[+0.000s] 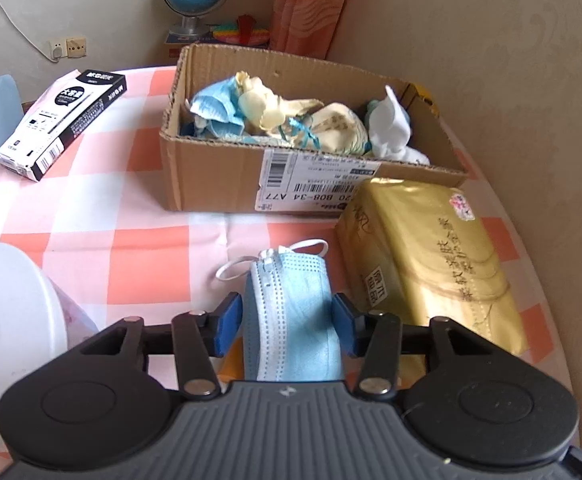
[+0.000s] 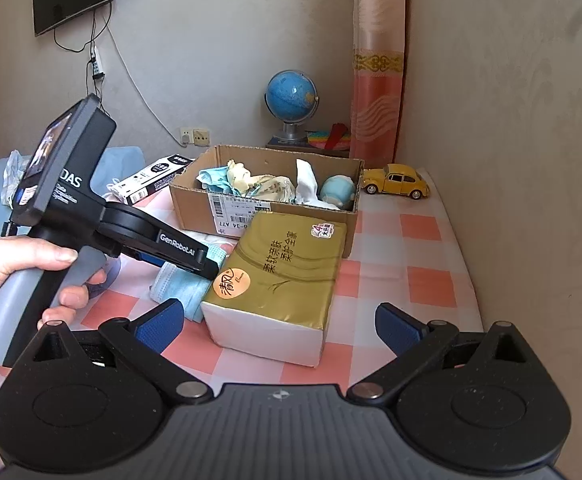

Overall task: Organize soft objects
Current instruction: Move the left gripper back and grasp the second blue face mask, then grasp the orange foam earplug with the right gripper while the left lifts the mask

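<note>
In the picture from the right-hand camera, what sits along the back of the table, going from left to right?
Black-and-white box → cardboard box of soft things → yellow toy car.

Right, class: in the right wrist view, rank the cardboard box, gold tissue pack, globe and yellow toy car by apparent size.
1. Gold tissue pack and cardboard box: similar; the pack sits nearer, so unranked.
2. Globe.
3. Yellow toy car.
</note>
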Demonstrator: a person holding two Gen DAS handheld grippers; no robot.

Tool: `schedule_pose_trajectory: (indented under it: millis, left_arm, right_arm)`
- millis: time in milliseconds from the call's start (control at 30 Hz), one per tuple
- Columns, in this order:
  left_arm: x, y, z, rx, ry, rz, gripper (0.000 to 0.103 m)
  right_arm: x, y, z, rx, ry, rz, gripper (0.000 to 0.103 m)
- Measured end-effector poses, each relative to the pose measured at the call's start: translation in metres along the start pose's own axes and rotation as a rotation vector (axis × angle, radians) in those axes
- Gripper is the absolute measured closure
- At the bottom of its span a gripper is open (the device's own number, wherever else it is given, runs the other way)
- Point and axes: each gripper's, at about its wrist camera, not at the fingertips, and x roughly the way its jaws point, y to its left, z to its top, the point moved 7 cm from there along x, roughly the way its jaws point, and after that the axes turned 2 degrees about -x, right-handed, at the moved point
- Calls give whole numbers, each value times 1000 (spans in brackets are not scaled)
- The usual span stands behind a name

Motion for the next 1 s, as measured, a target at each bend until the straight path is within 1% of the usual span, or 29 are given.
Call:
schedule_pose_trajectory:
  millis: [133, 167, 233, 333, 433, 633, 833, 1000]
  left_arm:
    - [7, -1, -1, 7, 16, -6, 56]
    - [8, -2, -1, 7, 16, -12, 66]
    - [9, -3, -2, 9, 24, -29, 79]
    - [7, -4, -2, 20, 14, -34, 81]
    - [-1, -5, 0, 24, -5, -46, 81]
    - [-30, -8, 4, 37, -54, -69, 81]
    - [-63, -6, -1, 64, -85, -82, 81]
    - [-89, 4, -1, 103, -92, -75, 81]
  right_arm:
    - [4, -2, -1, 5, 8, 0, 0]
    - [4, -3, -1, 6, 8, 0, 0]
    - [5, -3, -1, 6, 10, 1, 0]
    - [6, -2, -1, 4, 11, 1, 0]
    - [5, 0, 0, -2, 10, 7, 0]
    - [6, 11, 0, -41, 17, 32, 0]
    - [11, 38, 1, -126, 28, 129, 0]
    - [22, 68, 7, -268, 32, 203, 0]
